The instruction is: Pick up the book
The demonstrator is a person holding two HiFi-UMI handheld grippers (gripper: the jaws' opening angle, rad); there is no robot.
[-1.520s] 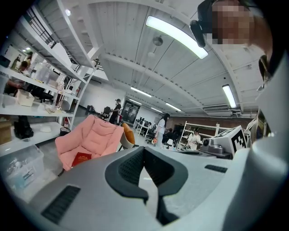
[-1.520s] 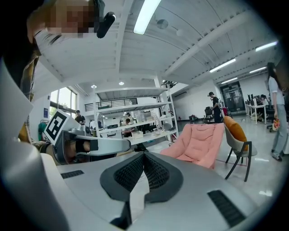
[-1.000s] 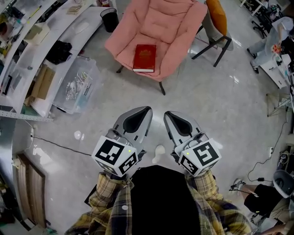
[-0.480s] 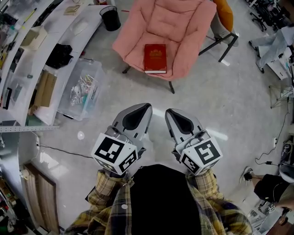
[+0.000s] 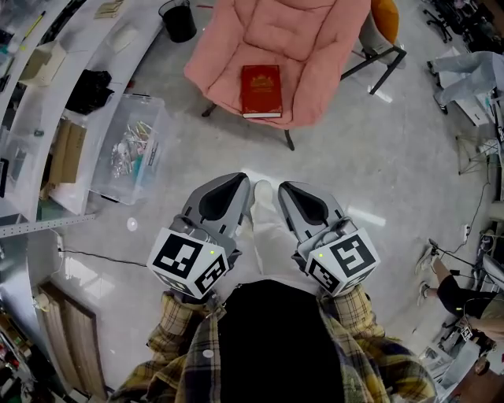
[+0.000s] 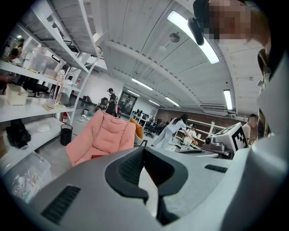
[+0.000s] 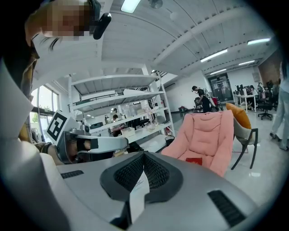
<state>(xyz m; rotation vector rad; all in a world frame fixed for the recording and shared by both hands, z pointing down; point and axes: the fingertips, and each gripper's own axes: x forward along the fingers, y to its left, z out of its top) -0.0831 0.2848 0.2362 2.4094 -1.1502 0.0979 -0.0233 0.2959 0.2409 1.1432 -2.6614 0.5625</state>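
Note:
A red book (image 5: 261,90) lies flat on the seat of a pink armchair (image 5: 315,47) at the top of the head view. My left gripper (image 5: 239,183) and right gripper (image 5: 285,189) are held side by side low in the picture, pointing toward the chair and well short of it. Both are shut with nothing held. In the left gripper view, the left gripper (image 6: 143,149) shows closed jaws, and only a red sliver of the book (image 6: 97,157) peeks over them. The right gripper (image 7: 143,153) is closed too, with the book (image 7: 194,160) on the chair (image 7: 210,131) ahead.
White shelving (image 5: 47,94) runs along the left, with a clear plastic bin (image 5: 130,149) on the floor beside it and a black waste bin (image 5: 177,20) near the chair. An orange-cushioned chair (image 5: 386,20) stands right of the armchair. A white trouser leg (image 5: 268,228) shows between the grippers.
The person has walked closer to the chair with both grippers carried forward. A white leg has come into view between the grippers. The book has not moved on the seat.

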